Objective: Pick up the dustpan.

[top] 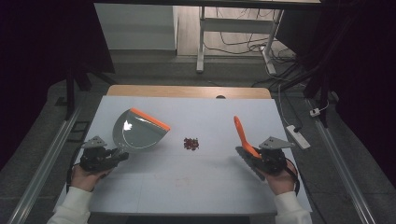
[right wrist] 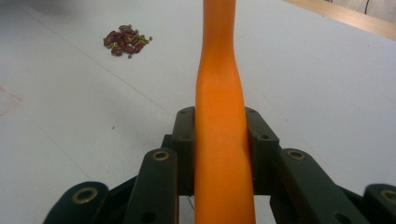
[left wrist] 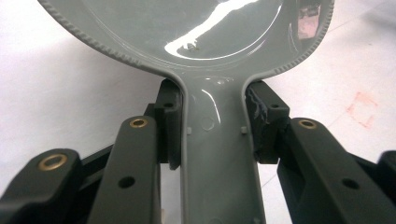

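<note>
High view puts the beans mid-table as my landmark. Left of them my left gripper has its jaws closed on the grey dustpan handle, pan tilted up. Right of them my right gripper clamps the orange brush handle. Both tools are in hand; I judge the sweeping itself not begun, since the beans lie untouched on the table

A lab or test room, dimly lit: beyond the white-topped table stands a bare metal desk frame with loose cables beneath, a power strip on grey floor right of the table.
</note>
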{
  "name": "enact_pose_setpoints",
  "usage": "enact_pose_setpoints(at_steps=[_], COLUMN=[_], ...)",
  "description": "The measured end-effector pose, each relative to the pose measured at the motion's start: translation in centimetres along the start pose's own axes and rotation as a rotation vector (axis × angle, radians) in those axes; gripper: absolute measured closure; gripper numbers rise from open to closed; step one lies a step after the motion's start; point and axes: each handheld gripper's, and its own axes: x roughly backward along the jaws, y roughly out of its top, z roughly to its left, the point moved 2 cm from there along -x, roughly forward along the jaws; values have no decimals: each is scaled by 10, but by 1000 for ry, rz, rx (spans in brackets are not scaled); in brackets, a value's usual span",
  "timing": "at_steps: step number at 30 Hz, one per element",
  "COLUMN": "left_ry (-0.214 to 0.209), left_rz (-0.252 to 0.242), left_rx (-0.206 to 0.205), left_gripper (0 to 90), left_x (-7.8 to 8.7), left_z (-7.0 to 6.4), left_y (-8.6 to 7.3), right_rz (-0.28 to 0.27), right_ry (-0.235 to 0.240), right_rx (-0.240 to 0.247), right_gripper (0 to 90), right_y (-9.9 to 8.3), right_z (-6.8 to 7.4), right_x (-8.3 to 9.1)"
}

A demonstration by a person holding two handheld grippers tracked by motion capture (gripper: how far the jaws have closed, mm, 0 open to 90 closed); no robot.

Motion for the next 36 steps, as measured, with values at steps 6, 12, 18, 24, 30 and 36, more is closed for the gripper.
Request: enact_pose_setpoints(at_steps=[6, 12, 18, 24, 30, 36], left_ry=[-12, -40, -60, -99, -125, -152], left_rz=[20, 23, 41, 68, 127, 165], left_rx=[-51, -98, -124, -160, -187, -210], left_gripper=[616, 617, 616, 616, 616, 616], left_x=[-5, -2, -3, -7, -12, -14], left_z=[-8, -17, -23, -32, -37, -41], left_y=[2, -1, -1, -2, -4, -5], right_rz=[-19, -28, -16, -19, -7, -5], right_ry=[-2, 6, 17, 16, 21, 27], right_rx=[-22, -28, -12, -11, 6, 1], right_gripper=[699, 698, 698, 698, 698, 698], right_y=[-1, -1, -3, -2, -3, -3], right_z=[-1, -4, -1, 0, 1, 2], right_x=[4, 2, -1, 1, -2, -3])
